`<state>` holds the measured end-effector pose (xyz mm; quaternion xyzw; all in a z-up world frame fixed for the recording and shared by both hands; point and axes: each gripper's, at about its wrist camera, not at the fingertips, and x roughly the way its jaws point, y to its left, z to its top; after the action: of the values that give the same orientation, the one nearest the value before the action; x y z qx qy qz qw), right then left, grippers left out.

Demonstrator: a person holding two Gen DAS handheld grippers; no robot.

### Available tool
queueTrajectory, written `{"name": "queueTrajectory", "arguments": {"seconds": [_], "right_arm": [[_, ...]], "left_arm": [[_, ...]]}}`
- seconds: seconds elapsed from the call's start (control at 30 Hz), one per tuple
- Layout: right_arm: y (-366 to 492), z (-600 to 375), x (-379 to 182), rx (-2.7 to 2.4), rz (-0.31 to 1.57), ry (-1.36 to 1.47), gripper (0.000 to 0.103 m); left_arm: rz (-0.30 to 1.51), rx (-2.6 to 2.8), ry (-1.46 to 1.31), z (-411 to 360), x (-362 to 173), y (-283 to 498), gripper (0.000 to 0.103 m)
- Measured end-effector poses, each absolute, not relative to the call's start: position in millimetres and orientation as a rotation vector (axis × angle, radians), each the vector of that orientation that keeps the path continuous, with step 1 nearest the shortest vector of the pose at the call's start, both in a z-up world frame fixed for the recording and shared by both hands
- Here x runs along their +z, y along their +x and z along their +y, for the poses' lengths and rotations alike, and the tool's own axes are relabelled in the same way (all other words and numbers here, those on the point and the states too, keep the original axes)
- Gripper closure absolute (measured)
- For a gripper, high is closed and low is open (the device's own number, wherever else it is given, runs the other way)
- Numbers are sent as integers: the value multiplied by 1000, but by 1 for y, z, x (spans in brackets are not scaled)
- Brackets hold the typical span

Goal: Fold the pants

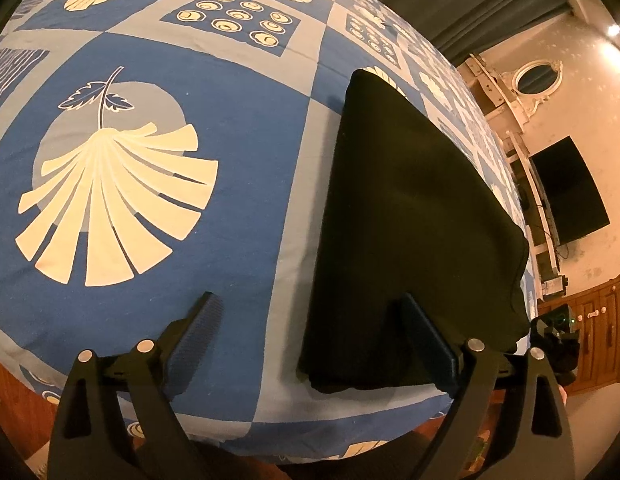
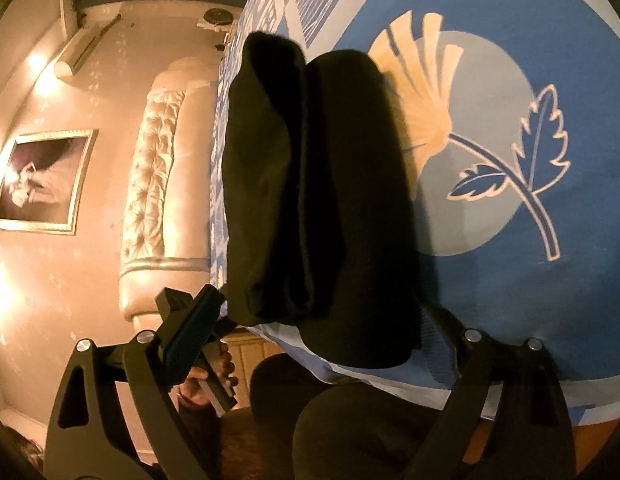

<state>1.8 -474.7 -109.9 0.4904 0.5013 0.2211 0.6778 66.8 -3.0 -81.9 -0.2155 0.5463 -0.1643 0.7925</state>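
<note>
Black pants (image 1: 418,216) lie folded into a long flat stack on the blue patterned bed sheet (image 1: 237,184), near its front edge. My left gripper (image 1: 314,332) is open, with the stack's near left corner between its jaws. Its right finger (image 1: 424,332) stands over the cloth and its left finger (image 1: 203,330) over bare sheet. In the right wrist view the pants (image 2: 322,184) show thick rolled layers at their near end. My right gripper (image 2: 316,332) is open wide around that end, and its left finger (image 2: 191,330) is clear of the cloth.
The bed's front edge runs just under both grippers. Beyond the bed are a padded headboard (image 2: 153,184), a framed picture (image 2: 41,180), a dark wall screen (image 1: 566,192) and a wooden cabinet (image 1: 598,320). A hand (image 2: 213,372) holds a grey handle below the bed edge.
</note>
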Motion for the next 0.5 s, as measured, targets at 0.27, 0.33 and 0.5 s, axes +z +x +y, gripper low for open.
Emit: {"name": "queueTrajectory", "arguments": {"seconds": [0.27, 0.33, 0.5], "right_arm": [[2, -484, -109, 470, 1114, 1123, 12], [3, -482, -110, 472, 1118, 1113, 12], [4, -473, -112, 508, 1142, 1078, 12]], "left_arm": [[1219, -441, -584, 17, -86, 72, 13], [1232, -490, -601, 20, -89, 73, 13], [1242, -598, -652, 25, -95, 71, 13]]}}
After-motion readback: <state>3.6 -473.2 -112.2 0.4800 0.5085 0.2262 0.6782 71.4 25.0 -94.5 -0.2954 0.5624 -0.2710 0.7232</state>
